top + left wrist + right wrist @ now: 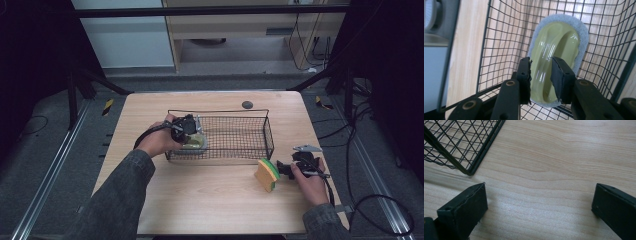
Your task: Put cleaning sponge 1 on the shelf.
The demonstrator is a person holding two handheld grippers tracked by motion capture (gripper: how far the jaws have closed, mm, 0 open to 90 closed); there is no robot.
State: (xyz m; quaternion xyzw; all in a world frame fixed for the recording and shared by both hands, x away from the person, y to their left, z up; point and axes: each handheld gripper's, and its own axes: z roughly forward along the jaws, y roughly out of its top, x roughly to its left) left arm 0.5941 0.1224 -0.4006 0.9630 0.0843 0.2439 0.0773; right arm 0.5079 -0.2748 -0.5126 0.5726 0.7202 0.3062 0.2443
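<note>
Left gripper [541, 75] is closed on the raised spine of a pale green scrubber with a grey-white sponge edge [556, 50], the pads pressing either side of the glossy handle ridge; in the high view the same left gripper [192, 135] sits at the near left corner of the black wire basket [267, 131], with the scrubber [195, 142] inside it. From the left gripper view the scrubber appears low in the basket, against or close to the mesh floor, though whether it actually rests there or hangs just clear cannot be determined. Right gripper [539, 205] stands wide open over bare wooden table [564, 152], nothing between its jaws; in the high view it [282, 169] lies just beside a second sponge, yellow with a green top [267, 175], which stands on edge on the table outside the basket, near its right front corner. Contact between that gripper and the sponge cannot be confirmed. Assessment: the work appears to be loading cleaning items into the basket; the first item is in place but not yet released, and the yellow sponge remains to be picked up and placed. Both forearms are cut off by the lower frame edge in the high view, and the scrubber's underside is hidden.
</note>
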